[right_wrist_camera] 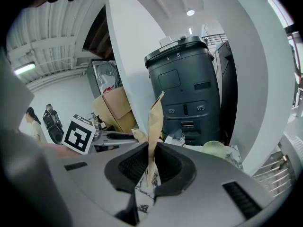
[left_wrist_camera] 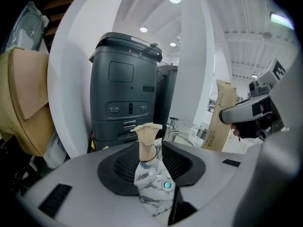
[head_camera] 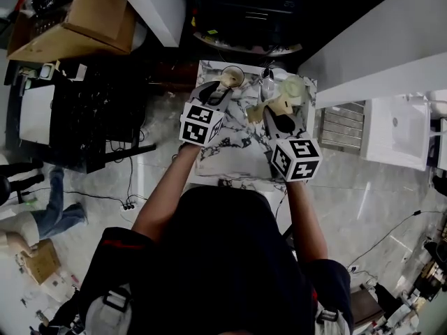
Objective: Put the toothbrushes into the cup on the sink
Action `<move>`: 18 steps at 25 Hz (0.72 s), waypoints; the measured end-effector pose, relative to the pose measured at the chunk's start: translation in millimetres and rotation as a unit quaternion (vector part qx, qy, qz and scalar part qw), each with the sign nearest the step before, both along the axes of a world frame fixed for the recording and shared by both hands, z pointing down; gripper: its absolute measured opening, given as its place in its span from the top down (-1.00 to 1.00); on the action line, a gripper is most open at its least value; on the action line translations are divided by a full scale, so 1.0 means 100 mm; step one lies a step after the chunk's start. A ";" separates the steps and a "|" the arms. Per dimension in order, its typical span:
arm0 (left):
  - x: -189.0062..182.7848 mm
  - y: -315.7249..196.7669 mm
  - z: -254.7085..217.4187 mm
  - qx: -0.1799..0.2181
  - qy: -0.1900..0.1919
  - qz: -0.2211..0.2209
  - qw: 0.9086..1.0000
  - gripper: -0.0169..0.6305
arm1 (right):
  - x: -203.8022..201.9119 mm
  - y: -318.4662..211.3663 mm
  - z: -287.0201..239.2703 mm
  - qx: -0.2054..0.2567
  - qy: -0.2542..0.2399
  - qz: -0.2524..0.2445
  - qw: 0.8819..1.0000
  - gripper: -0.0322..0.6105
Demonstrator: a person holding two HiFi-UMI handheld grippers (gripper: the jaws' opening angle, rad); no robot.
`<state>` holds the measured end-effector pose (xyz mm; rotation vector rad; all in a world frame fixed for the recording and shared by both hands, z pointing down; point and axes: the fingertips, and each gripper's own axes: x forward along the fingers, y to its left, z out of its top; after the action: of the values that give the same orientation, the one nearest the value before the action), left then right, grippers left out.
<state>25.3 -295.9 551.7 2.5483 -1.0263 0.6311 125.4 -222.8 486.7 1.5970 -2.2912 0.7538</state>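
- Looking down in the head view, the left gripper [head_camera: 221,93] and right gripper [head_camera: 271,112] reach over a marble counter [head_camera: 234,152]. A clear cup [head_camera: 232,77] sits just ahead of the left fingers, with the first wrapped toothbrush [head_camera: 229,80] in it. A pale green cup [head_camera: 293,88] stands just beyond the right fingers.
- The left gripper view shows the left gripper [left_wrist_camera: 150,146] with its fingers [left_wrist_camera: 124,163] spread. The first wrapped toothbrush [left_wrist_camera: 147,138] stands upright between them, ringed by the cup's thin rim, and a gap shows on each side of it. A faucet [left_wrist_camera: 173,126] lies beyond the fingertips. Off to their right, the right gripper [left_wrist_camera: 226,116] holds the second wrapped toothbrush [left_wrist_camera: 222,98].
- The right gripper view shows the right gripper [right_wrist_camera: 152,151] pinching the second wrapped toothbrush [right_wrist_camera: 154,126], which rises upright above the fingers. The pale green cup [right_wrist_camera: 215,149] is to their right. The left gripper's marker cube [right_wrist_camera: 79,135] is to their left, and a dark grey machine [right_wrist_camera: 184,84] stands behind.
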 end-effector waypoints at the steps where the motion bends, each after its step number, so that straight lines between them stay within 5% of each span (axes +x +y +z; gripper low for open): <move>1: -0.02 0.01 -0.01 0.002 -0.001 -0.003 1.000 0.52 | -0.01 0.00 0.00 0.001 -0.001 -0.001 1.000 0.73; 18: -0.43 0.47 -0.51 0.053 0.019 -0.054 0.997 0.62 | -0.29 0.10 0.03 0.010 -0.014 -0.049 0.999 0.73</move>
<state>-17.5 -249.0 500.7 2.5628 -1.2044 0.5106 96.4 -212.9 489.4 1.4796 -2.3841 0.7366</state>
